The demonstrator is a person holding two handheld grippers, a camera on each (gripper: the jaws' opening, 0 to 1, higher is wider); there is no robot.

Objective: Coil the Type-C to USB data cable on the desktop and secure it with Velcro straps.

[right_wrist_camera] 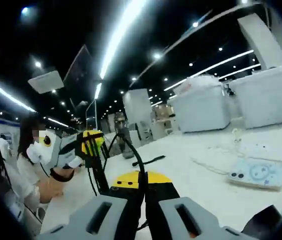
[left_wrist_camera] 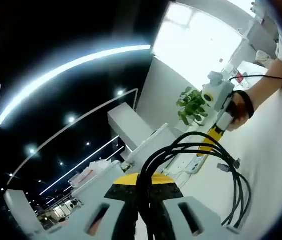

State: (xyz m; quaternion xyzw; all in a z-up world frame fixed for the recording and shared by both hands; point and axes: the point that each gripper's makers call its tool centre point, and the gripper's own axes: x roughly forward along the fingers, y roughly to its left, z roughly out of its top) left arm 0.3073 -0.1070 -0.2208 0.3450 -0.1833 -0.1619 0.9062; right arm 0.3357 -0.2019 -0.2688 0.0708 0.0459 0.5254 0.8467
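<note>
- The white desktop (right_wrist_camera: 196,180) spread under both grippers, seen tilted in the left gripper view and level in the right gripper view.
- The black data cable (left_wrist_camera: 233,190) hung in several loops above the desktop, running from the left gripper's jaws out to the right in the left gripper view.
- The left gripper (left_wrist_camera: 143,210) was closed on the bundled cable strands, which passed between its jaws and fanned out just ahead of them.
- The right gripper (right_wrist_camera: 143,210) was clamped on a strand of the same cable, which rose from its jaws and curved toward the left gripper.
- A white power strip (right_wrist_camera: 258,175) lay flat on the desktop, well apart from the cable.
- A green potted plant (left_wrist_camera: 193,106) stood at the desktop's far edge.
</note>
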